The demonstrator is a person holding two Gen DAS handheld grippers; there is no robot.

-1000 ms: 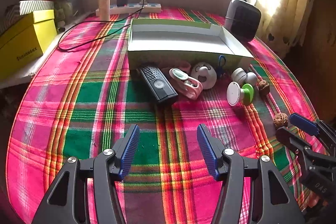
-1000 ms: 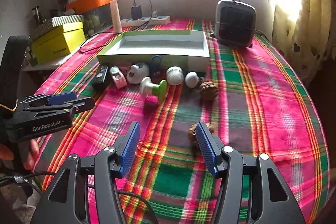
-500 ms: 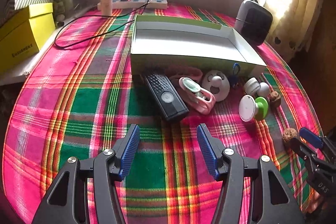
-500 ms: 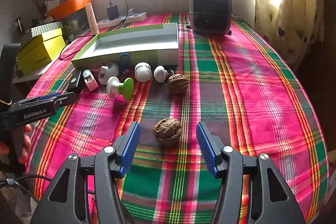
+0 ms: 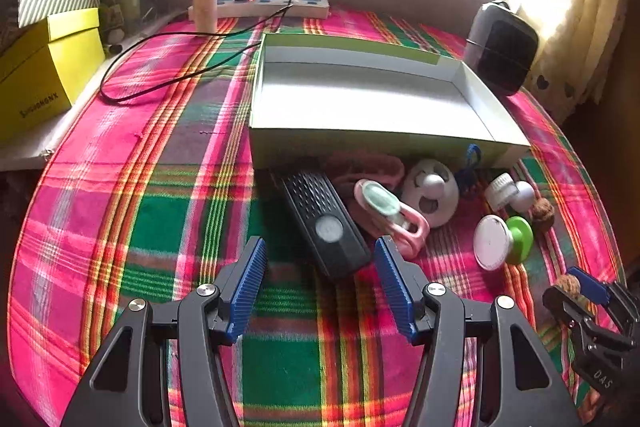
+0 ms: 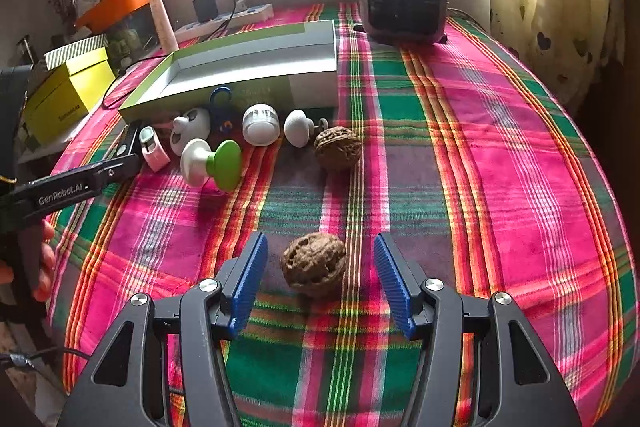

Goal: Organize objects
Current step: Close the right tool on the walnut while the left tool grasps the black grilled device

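1. Bracketing the near walnut (image 6: 314,269) with my right tongs (image 6: 320,277), I have both blue pads spread wide and clear of the shell; nothing is gripped yet. It sits on the plaid desk (image 6: 480,187), apart from the other clutter.
2. My left tongs (image 5: 320,281) are just as wide and empty, their tips just short of the black remote (image 5: 326,223).
3. Further out, a second walnut (image 6: 338,147), a green-and-white knob (image 6: 212,163) and other small things line the front wall of the shallow box (image 6: 240,67), which looks empty.
4. I judge this the first pick. Next I need to close on the walnut squarely, since a round shell could roll, then carry it over the wall into the box.
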